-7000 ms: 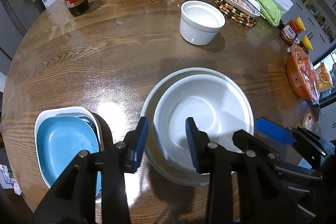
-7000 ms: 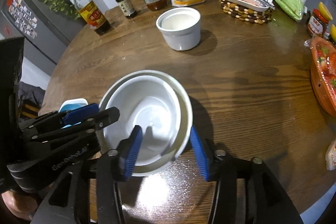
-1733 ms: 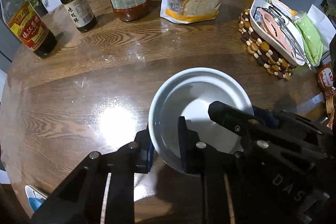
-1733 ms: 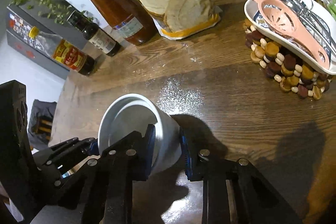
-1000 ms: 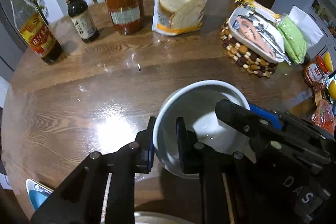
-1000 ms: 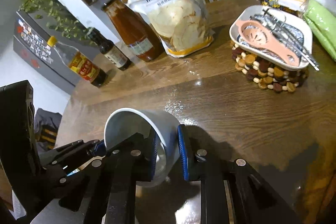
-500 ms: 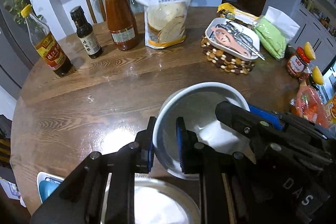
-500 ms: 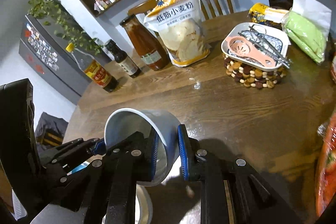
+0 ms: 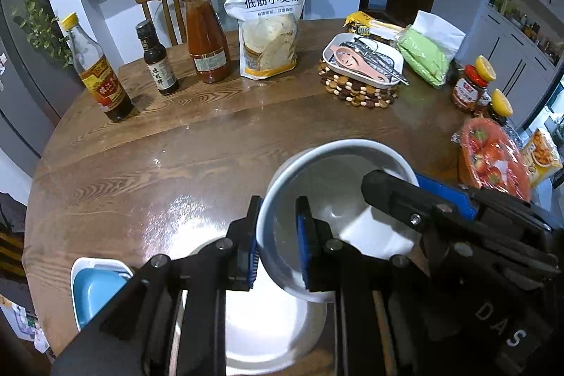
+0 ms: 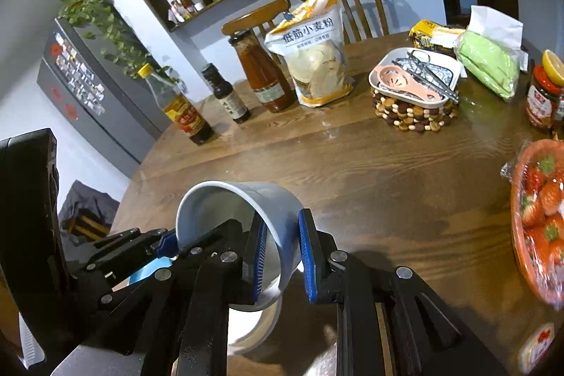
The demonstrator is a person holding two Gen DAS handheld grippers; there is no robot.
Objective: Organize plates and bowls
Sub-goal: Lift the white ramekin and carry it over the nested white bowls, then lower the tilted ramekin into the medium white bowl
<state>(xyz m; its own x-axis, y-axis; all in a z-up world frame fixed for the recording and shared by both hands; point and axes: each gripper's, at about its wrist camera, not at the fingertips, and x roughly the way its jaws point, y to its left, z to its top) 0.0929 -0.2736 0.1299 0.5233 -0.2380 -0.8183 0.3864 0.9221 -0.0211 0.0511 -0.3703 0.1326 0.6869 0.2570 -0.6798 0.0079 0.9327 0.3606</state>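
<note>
A small deep white bowl [image 9: 335,192] hangs above the round wooden table [image 9: 176,157], held from both sides. My left gripper [image 9: 278,242] is shut on its near-left rim, one pad inside and one outside. My right gripper [image 10: 282,256] is shut on the opposite wall of the bowl [image 10: 246,203], which tilts in that view. Below the bowl sits a stack of wide white bowls [image 9: 268,323], partly hidden by the fingers. A blue plate in a white dish [image 9: 95,288] lies at the near left.
Along the far side stand three bottles [image 9: 102,83], a flour bag [image 9: 269,34] and a white tray of utensils on a beaded trivet [image 9: 363,73]. A green packet [image 9: 423,59], jars [image 9: 469,90] and wrapped strawberries [image 9: 493,161] crowd the right edge.
Both grippers have risen and drawn back toward the near edge with the small bowl between them. The stacked white bowls and the blue plate have come into view beneath.
</note>
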